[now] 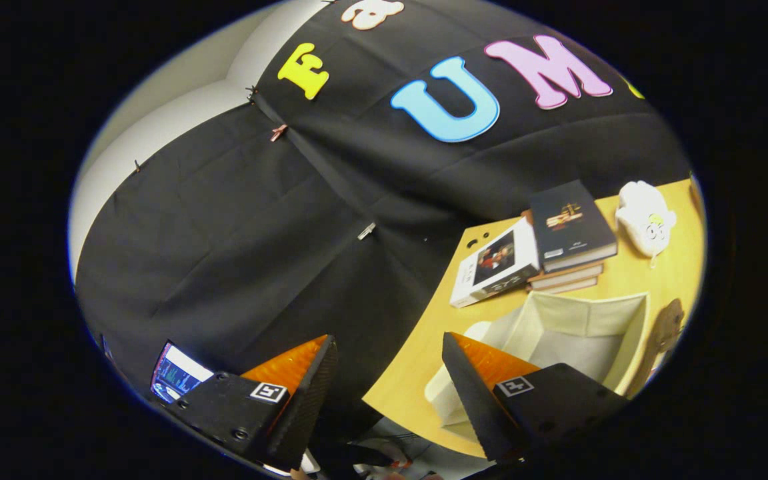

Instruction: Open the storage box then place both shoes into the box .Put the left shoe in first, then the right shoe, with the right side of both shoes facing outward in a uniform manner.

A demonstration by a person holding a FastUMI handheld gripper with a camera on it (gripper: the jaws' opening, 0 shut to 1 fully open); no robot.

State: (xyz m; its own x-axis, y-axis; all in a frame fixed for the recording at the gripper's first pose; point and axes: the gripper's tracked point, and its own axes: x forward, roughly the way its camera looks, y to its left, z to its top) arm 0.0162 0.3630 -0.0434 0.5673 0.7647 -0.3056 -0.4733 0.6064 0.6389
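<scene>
Booth wall of black cloth beyond the fingers, view tilted hard. Wooden surface [674, 280] off past the right finger, carrying everything else.

Storage box [581, 333] — cream fabric, open-topped, interior bare; sits just beyond the right finger, partly hidden behind it. Long axis seemingly runs along the surface's near edge, mouth facing up; probably left so for a straight drop-in from above. Pale flap [444, 393] at the box's near end, likely the lid folded off, though not certain.

Stack of books [571, 233] behind the box, near the wall; a second book [494, 263] leaning beside the stack. Likely clutter parked clear of the box mouth.

White plush toy [644, 223] further along, apart from the books. Brownish object [667, 330] tight against the box's far side — too blurred to identify, possibly a shoe.

Gripper [391, 390] held off the surface's edge, fingers spread wide, nothing between them. Judged: box appears opened, no shoe yet inside.
</scene>
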